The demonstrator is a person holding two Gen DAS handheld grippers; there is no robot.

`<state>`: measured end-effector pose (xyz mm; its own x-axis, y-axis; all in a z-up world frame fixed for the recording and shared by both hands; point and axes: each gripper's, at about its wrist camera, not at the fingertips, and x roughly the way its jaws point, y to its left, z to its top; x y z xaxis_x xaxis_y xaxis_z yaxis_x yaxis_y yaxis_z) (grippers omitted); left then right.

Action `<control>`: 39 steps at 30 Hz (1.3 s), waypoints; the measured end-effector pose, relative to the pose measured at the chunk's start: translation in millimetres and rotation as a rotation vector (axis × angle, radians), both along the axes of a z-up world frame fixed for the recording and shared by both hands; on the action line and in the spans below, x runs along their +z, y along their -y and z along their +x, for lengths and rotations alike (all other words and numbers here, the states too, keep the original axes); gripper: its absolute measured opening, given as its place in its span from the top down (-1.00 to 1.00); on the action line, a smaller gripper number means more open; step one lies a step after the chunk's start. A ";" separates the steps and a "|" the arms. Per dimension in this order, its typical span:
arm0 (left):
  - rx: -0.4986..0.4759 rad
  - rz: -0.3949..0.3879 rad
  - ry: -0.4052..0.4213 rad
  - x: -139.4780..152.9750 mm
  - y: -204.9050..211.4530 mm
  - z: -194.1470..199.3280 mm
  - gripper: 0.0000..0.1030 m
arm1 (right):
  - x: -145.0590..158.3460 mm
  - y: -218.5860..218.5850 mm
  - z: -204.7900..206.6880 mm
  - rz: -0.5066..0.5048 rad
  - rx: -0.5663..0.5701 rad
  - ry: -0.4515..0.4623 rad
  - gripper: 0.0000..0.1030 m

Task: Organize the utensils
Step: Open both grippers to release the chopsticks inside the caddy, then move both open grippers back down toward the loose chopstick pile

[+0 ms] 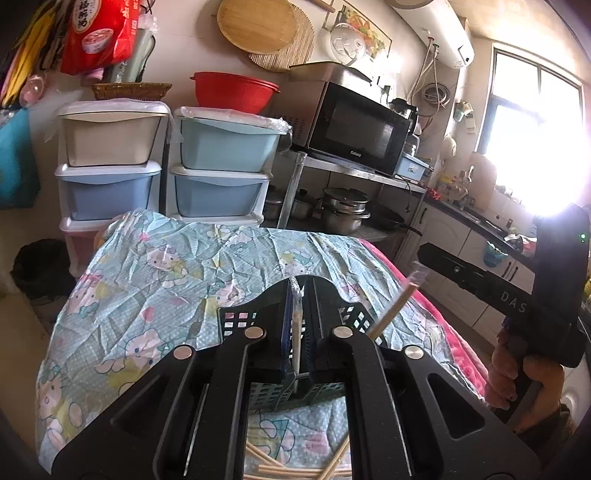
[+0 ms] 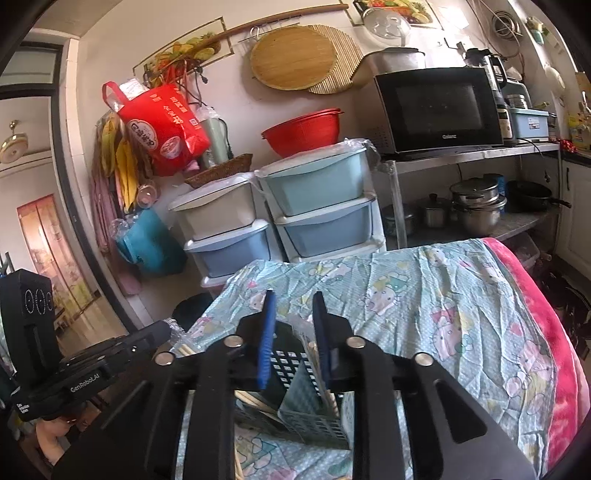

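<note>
Black left gripper point(image 1: 297, 295), silver pivot screws, right gripper point(image 2: 293, 306) with blue pads (ribbed), white lettering

A cartoon-print cloth point(image 1: 207, 266) covered the work surface, with a pink blanket point(image 2: 546, 325) along its edge. Behind it stood two stacks of plastic drawer units point(image 1: 218, 166), pale blue and cream. A red bowl point(image 1: 232, 90) sat on the right-hand stack, a wicker basket point(image 1: 131, 90) on the left. A black microwave point(image 1: 354, 129) occupied a metal shelf point(image 2: 476, 153); steel pots point(image 1: 343, 210) were stored beneath. A round wooden board point(image 1: 255, 26) and a woven mat point(image 2: 340, 62) hung on the wall. A red bag point(image 2: 162, 122) hung nearby.
</note>
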<state>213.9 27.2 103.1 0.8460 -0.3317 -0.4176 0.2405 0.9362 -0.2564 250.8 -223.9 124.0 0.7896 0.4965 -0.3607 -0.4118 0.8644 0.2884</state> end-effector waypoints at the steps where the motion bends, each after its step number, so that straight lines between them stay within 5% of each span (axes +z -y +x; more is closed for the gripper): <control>1: 0.005 -0.002 0.000 -0.7 -0.9 -1.1 0.78 | -0.2 1.5 -1.0 0.001 -0.005 0.000 0.44; 21: 0.145 -0.005 0.075 12.2 -25.3 -51.2 -0.73 | 8.4 11.1 -46.1 -0.094 -0.054 0.102 -0.26; 29: 0.173 -0.014 0.105 17.6 -32.0 -72.4 -0.79 | 13.3 15.2 -73.1 -0.112 -0.069 0.145 -0.51; 39: 0.181 -0.024 0.084 7.0 -38.8 -91.7 -0.79 | 10.4 15.2 -99.6 -0.117 -0.055 0.155 -0.59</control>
